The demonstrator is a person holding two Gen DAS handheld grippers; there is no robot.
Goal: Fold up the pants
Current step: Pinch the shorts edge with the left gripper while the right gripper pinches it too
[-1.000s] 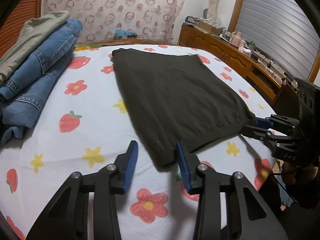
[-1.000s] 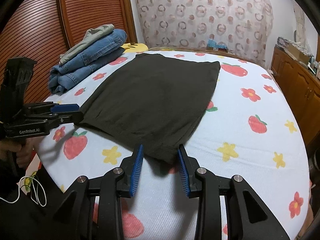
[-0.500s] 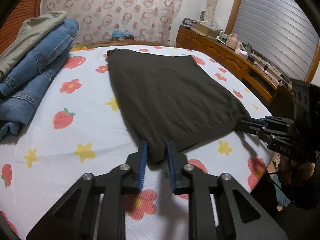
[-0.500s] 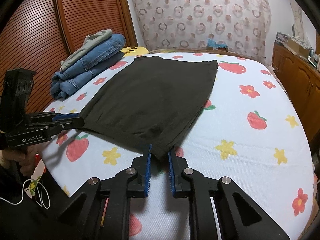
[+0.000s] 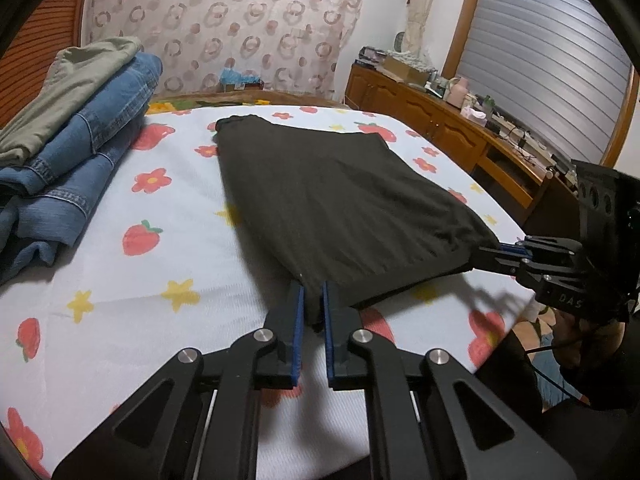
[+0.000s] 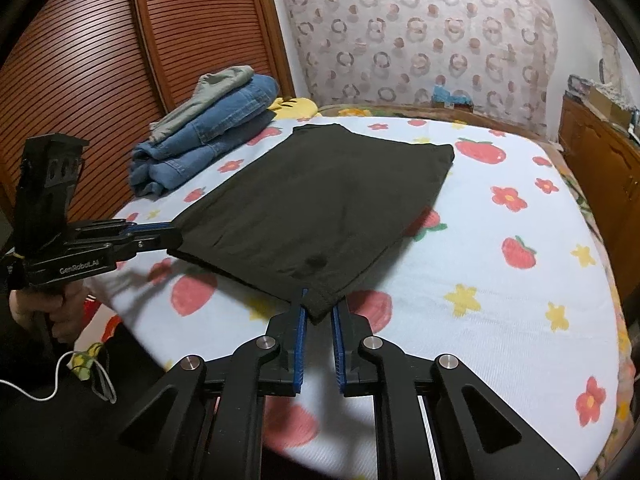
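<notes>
Dark olive-black pants (image 5: 328,196) lie folded flat on the bed, also shown in the right wrist view (image 6: 320,208). My left gripper (image 5: 312,300) is shut on the near left corner of the pants and lifts it off the sheet; it also shows in the right wrist view (image 6: 172,236). My right gripper (image 6: 320,304) is shut on the near right corner, also raised; it shows in the left wrist view (image 5: 480,252). The near edge hangs taut between the two grippers above the sheet.
The bed sheet (image 5: 160,272) is white with strawberries and flowers. A stack of folded jeans (image 5: 80,152) topped by khaki pants (image 5: 72,84) sits at the far left. A wooden dresser (image 5: 460,132) stands right of the bed, slatted wardrobe doors (image 6: 100,80) left.
Both grippers closed from open onto the near corners of the pants and then lifted that edge off the sheet.
</notes>
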